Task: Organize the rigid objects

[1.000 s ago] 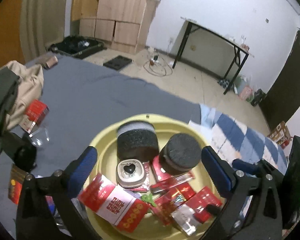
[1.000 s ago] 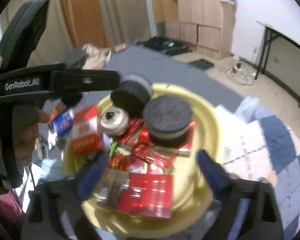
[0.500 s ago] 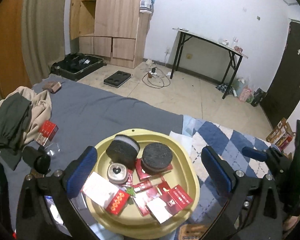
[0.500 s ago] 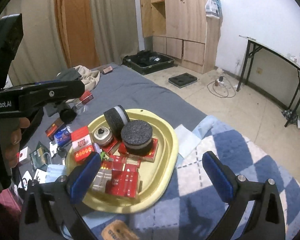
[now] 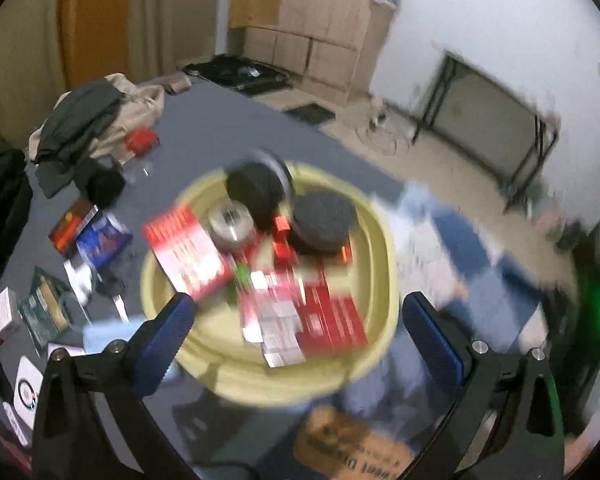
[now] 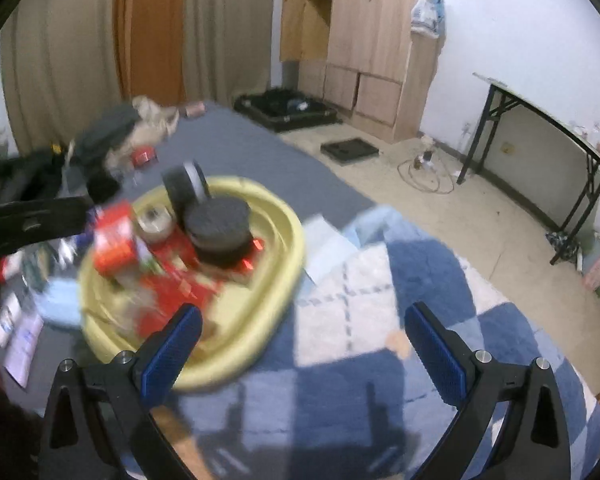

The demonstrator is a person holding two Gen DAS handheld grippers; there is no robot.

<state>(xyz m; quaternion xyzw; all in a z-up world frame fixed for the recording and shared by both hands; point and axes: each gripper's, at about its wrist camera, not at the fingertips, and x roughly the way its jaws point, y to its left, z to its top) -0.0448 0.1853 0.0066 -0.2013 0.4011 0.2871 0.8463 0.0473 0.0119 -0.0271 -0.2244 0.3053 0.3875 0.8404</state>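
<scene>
A yellow round tray (image 5: 376, 236) sits on the bed and holds two black cylinders (image 5: 324, 222), a small silver tin (image 5: 231, 227) and several red boxes (image 5: 182, 254). It also shows in the right wrist view (image 6: 288, 236), left of centre. My left gripper (image 5: 296, 332) is open and empty, above the tray's near rim. My right gripper (image 6: 300, 348) is open and empty, over the blue checked blanket (image 6: 420, 264) to the right of the tray. Both views are motion-blurred.
Small boxes and packets (image 5: 100, 236) lie on the grey sheet (image 5: 220, 128) left of the tray. A clothes pile (image 5: 88, 124) is at the far left. A brown packet (image 5: 352, 444) lies near the front. A wardrobe (image 6: 364, 52), a folding table (image 6: 540, 120) and an open case (image 6: 288, 110) stand beyond.
Both grippers have swung quickly; the left view now looks further left and closer to the tray, the right view has shifted right so the tray sits left. Both jaws stay open.
</scene>
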